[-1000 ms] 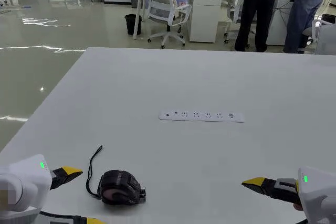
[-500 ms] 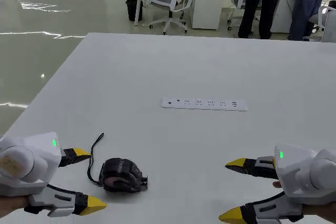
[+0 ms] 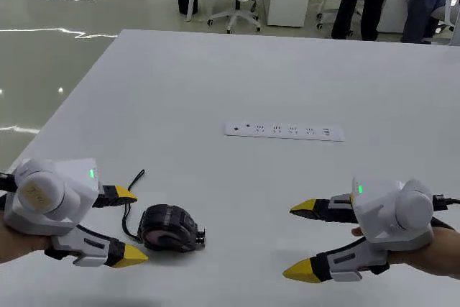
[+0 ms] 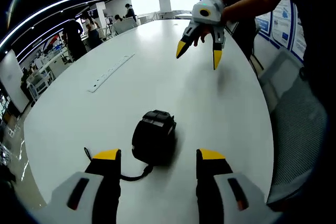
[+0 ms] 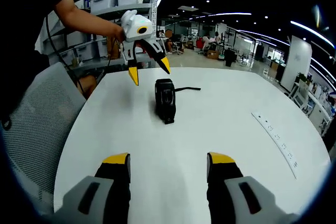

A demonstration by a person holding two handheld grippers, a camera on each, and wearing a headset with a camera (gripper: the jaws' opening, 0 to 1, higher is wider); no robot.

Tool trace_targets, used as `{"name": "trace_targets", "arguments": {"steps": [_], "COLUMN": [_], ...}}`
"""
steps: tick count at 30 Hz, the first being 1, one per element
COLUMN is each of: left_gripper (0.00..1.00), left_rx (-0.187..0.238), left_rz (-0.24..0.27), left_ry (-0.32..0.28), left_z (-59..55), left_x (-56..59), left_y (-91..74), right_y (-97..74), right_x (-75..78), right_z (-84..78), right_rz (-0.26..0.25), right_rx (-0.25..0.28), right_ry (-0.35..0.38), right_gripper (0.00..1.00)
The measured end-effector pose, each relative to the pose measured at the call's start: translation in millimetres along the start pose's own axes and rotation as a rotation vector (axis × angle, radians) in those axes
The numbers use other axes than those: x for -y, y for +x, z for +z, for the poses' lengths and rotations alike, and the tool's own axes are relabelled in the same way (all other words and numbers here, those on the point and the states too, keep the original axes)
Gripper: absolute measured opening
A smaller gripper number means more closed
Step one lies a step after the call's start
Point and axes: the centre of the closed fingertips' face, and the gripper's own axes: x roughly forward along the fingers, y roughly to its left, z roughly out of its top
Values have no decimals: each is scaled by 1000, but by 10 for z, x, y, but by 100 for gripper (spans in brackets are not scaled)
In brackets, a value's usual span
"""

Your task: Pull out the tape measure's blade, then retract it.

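Closed in on the tape measure (image 3: 170, 227) since a second ago with the left gripper (image 3: 135, 225): jaws spread, empty, just left of the case, likely to pin it. Blade wound in, hook end seemingly facing right. Waiting well right of it, right gripper (image 3: 292, 241), likewise spread and empty, probably for that hook. Farther beyond, power strip (image 3: 284, 131) on the table (image 3: 215, 77).

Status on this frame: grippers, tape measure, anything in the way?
Left gripper open, just short of tape measure. Right gripper open, empty. Tape measure not extended. Power strip farther back, not obstructing.
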Motion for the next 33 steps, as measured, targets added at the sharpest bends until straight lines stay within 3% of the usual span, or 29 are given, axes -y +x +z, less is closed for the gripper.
{"name": "trace_targets", "arguments": {"steps": [14,23,33], "left_gripper": [46,41,36], "left_rx": [-42,-70,-99], "left_rz": [-62,-107,-138], "left_ry": [80,137,155], "left_z": [-49,-64,-106], "left_x": [-89,-88,-99], "left_y": [130,223,294], "right_y": [337,587,835], "right_x": [98,110,95], "right_z": [102,192,263], "right_rz": [29,46,66], "right_rx": [5,7,8], "right_ry": [-36,-53,-60], "right_gripper": [53,48,44]}}
